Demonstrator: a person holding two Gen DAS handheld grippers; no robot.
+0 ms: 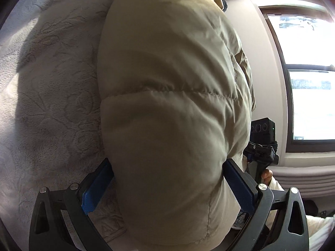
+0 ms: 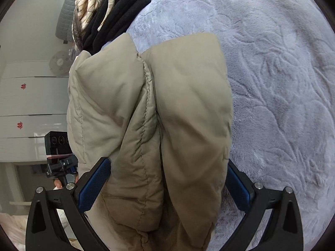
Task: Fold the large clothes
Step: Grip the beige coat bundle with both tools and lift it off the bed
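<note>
In the left wrist view, the left claw (image 1: 168, 179) clamps a thick, puffy fold of the beige padded jacket (image 1: 171, 96), its blue pads (image 1: 97, 185) pressed against both sides. The jacket hangs above a pale embossed blanket (image 1: 52, 87), with a window (image 1: 309, 79) to the right.

In the right wrist view, the right claw (image 2: 167, 179) grips bunched quilted folds of the same jacket (image 2: 150, 115) over the blanket (image 2: 282, 83). Dark and striped clothes (image 2: 108, 10) lie piled beyond; the left claw (image 2: 60, 163) shows at left.
</note>
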